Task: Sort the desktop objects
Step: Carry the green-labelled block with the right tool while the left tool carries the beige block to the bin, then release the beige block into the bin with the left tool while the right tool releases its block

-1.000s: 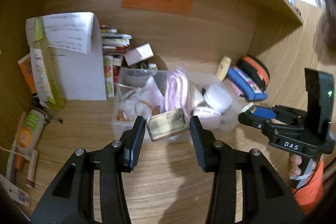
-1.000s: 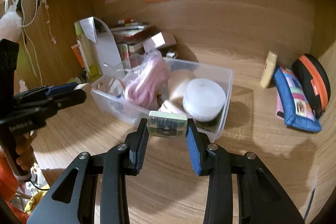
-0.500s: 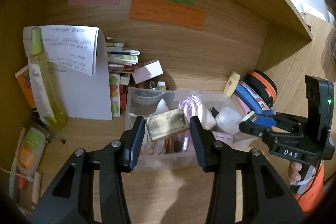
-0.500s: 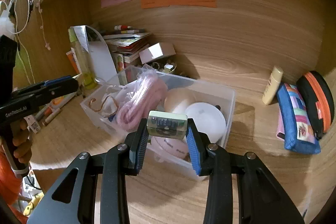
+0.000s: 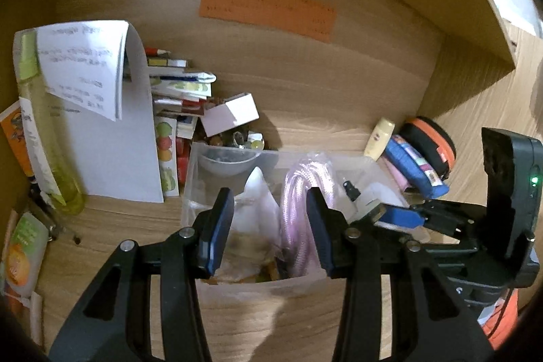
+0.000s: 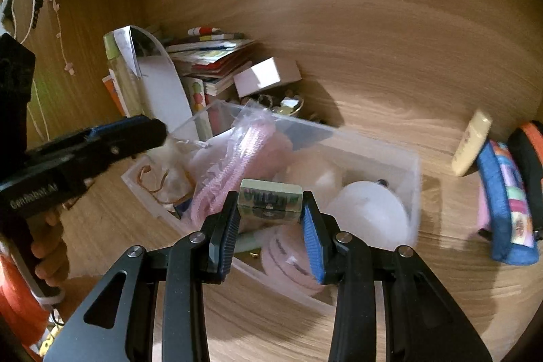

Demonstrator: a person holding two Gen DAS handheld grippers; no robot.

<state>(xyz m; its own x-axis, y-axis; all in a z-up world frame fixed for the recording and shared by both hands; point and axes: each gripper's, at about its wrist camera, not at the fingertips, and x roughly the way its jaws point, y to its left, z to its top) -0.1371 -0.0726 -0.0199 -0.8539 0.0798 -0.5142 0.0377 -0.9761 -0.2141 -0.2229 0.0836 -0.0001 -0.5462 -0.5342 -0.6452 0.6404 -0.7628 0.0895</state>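
left gripper (image 5: 269, 226): jaws part open at the same narrow gap as 1 second ago, but the brass-coloured block they carried no longer shows between them. Only bag and cord show through the gap.
where that block went: cannot tell. A blurred brownish patch lies low in the gap, inside the bin, so it may have dropped there.
right gripper (image 6: 269, 219): clamped on the small pale-green block (image 6: 269, 201), its dark printed face toward the camera, the same grip as in the 2 earlier frames.
clear plastic bin (image 6: 373, 148): it has slid from the middle of both views down to 6 o'clock, so both grippers have come forward and now hang over it.
bin contents: pink cord coil (image 6: 230, 165) at 9 o'clock of the held block, white round tub (image 6: 370, 212) at 3 o'clock.
surroundings: blue pouch (image 6: 502, 199) at 3 o'clock, curled paper sheet (image 5: 85, 67) at 9 o'clock, coloured notes (image 5: 268, 7) at 12 o'clock.
meaning for the task: 1 block is probably sorted into the bin already. The green block is placed for release into it and is not yet let go.
risk: the bin is crowded, so the block may land on the tub and roll.
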